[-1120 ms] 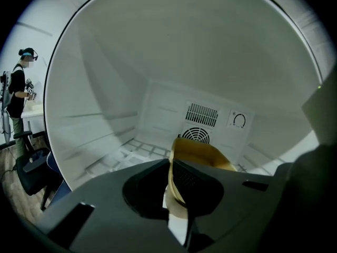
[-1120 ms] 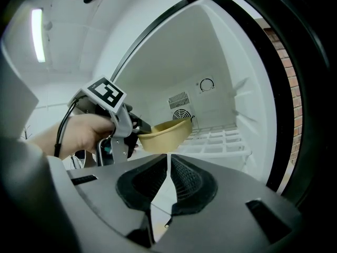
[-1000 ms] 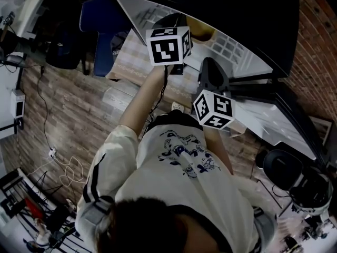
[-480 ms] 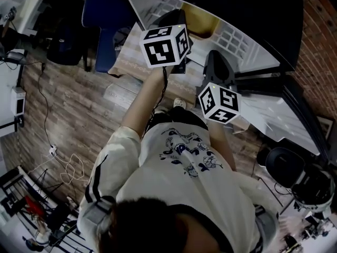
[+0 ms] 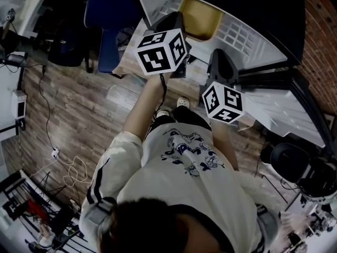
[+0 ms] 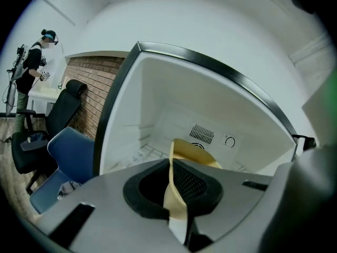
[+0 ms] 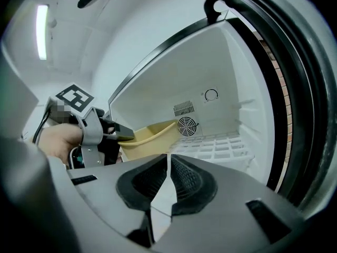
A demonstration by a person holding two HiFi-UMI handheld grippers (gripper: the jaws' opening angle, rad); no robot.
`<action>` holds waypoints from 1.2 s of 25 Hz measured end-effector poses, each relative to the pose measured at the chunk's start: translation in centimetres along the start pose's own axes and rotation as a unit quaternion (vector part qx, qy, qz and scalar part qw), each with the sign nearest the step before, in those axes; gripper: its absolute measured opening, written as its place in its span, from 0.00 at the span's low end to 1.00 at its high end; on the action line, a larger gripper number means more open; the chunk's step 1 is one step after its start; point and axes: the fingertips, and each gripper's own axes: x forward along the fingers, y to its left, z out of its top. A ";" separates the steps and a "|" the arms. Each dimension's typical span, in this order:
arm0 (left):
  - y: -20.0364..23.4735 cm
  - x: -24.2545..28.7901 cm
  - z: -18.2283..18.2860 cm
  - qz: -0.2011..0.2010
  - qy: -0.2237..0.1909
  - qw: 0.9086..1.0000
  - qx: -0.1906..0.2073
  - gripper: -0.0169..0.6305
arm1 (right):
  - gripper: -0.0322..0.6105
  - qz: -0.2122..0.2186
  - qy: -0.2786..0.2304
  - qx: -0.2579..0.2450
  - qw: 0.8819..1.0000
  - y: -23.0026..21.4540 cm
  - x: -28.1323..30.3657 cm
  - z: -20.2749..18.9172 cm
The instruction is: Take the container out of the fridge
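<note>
The yellow container (image 5: 200, 17) sits low in the open white fridge (image 6: 158, 115), over its wire shelf (image 7: 221, 144). My left gripper (image 6: 176, 194) is shut on the container's near rim (image 6: 192, 152), which runs between the two pads. The right gripper view shows the same grip from the side, with the left gripper (image 7: 122, 133) at the container's left end (image 7: 152, 136). My right gripper (image 7: 167, 173) hangs just in front of the fridge, to the right of the container. Its jaws are shut with nothing between them. In the head view the left gripper (image 5: 179, 16) and the right gripper (image 5: 218, 56) both point into the fridge.
The fridge door (image 5: 279, 115) stands open at the right, its black frame (image 7: 295, 88) close beside my right gripper. A blue chair (image 5: 105, 20) and a black office chair (image 6: 63, 109) stand to the left. Cables (image 5: 68, 167) lie on the wooden floor. A person (image 6: 31, 62) stands far off.
My left gripper has drawn back from the fridge with the yellow container, and more of the container shows in the head view. The right gripper has hardly moved.
</note>
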 end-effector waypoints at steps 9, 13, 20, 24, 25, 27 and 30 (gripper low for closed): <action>2.9 -4.6 -0.9 0.007 0.000 1.000 0.000 0.07 | 0.12 -0.001 -0.002 -0.005 1.000 3.3 -1.2 -0.9; 4.4 -7.2 -1.1 0.007 0.000 1.000 -0.001 0.07 | 0.12 -0.004 -0.004 -0.005 1.000 5.5 -2.2 -1.4; 6.6 -11.6 -2.7 0.003 0.004 1.000 0.002 0.07 | 0.12 -0.019 -0.005 -0.010 1.000 8.5 -4.4 -3.0; 8.1 -13.6 -4.0 0.003 0.015 1.000 -0.002 0.07 | 0.12 -0.030 -0.006 -0.014 0.999 9.9 -5.5 -3.4; 8.3 -14.0 -4.3 0.002 0.018 1.000 -0.004 0.07 | 0.12 -0.032 -0.007 -0.015 0.999 10.1 -5.8 -3.5; 8.6 -14.6 -5.0 0.002 0.023 1.000 -0.004 0.07 | 0.12 -0.035 -0.009 -0.015 0.999 10.5 -6.2 -3.6; 9.1 -15.4 -5.6 0.003 0.026 1.000 -0.001 0.07 | 0.12 -0.043 -0.009 -0.016 0.999 10.9 -6.8 -4.1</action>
